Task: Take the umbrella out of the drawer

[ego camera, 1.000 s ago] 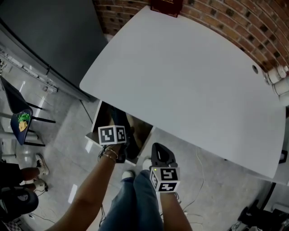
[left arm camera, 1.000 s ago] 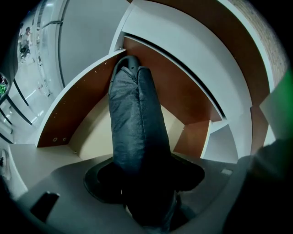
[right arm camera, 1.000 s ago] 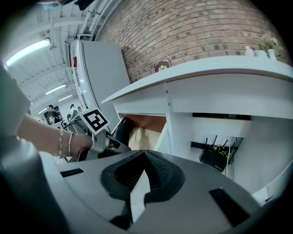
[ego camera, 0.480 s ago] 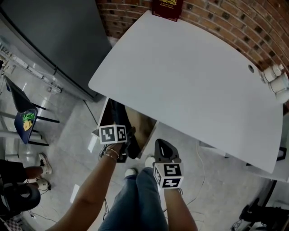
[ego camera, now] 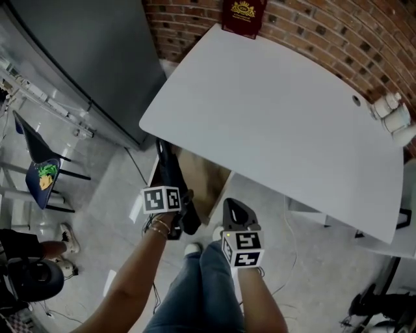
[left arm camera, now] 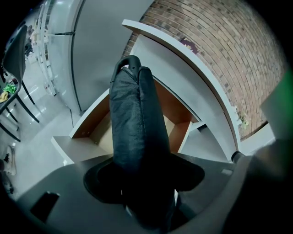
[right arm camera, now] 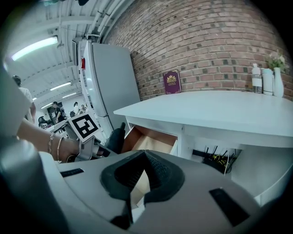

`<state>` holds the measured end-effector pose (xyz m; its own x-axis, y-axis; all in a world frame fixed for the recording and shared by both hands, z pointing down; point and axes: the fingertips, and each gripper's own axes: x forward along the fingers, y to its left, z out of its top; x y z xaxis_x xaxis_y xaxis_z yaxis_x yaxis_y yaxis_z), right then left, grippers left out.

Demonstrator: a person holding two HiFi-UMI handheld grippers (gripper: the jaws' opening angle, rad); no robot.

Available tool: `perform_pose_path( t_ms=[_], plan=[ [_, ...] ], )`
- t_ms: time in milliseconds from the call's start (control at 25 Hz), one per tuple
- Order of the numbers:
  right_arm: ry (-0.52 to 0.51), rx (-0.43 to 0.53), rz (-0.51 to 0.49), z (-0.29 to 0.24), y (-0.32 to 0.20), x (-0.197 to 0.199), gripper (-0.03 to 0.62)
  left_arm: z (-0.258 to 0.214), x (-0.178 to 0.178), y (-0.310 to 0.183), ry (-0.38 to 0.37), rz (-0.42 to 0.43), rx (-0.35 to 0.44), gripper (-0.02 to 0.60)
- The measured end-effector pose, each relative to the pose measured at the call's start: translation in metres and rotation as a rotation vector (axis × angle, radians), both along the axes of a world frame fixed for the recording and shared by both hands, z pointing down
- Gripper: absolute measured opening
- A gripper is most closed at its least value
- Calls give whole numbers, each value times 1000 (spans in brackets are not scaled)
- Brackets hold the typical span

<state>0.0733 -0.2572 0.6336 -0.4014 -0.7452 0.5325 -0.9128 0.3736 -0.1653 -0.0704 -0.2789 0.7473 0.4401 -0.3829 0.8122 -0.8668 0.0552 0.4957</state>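
A black folded umbrella [ego camera: 170, 170] stands tilted over the open wooden drawer [ego camera: 203, 187], its far end up by the white table's edge. My left gripper [ego camera: 181, 213] is shut on its lower part. In the left gripper view the umbrella [left arm camera: 135, 128] rises straight out from between the jaws of the left gripper [left arm camera: 146, 185], with the drawer [left arm camera: 97, 130] behind and below it. My right gripper [ego camera: 235, 212] hangs to the right of the drawer, shut and empty. The right gripper view shows this gripper [right arm camera: 141, 170] with its jaws together, the drawer [right arm camera: 151, 139] and the umbrella [right arm camera: 116, 136].
The white table [ego camera: 279, 110] carries a red book [ego camera: 242, 14] at its far edge and white bottles [ego camera: 391, 114] at the right. A grey cabinet [ego camera: 78, 45] stands left of it. A chair [ego camera: 38, 170] and a seated person [ego camera: 26, 276] are at far left. Cables [right arm camera: 219, 160] hang under the table.
Both grippers have risen. The umbrella has come up higher out of the drawer with the left gripper, its top now near the table's edge.
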Motion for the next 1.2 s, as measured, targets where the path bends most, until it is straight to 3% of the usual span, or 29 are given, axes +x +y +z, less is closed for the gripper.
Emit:
perform_pose_path(
  t_ms=[480, 760, 1200],
  plan=[
    [-1, 56, 22, -47, 11, -23, -7, -49, -28, 28, 27, -5, 49, 270],
    [38, 99, 25, -84, 24, -25, -7, -93, -39, 43, 78, -18, 120, 270],
    [67, 202, 11, -158, 31, -27, -8, -172, -50, 41, 74, 11, 332, 268]
  ],
)
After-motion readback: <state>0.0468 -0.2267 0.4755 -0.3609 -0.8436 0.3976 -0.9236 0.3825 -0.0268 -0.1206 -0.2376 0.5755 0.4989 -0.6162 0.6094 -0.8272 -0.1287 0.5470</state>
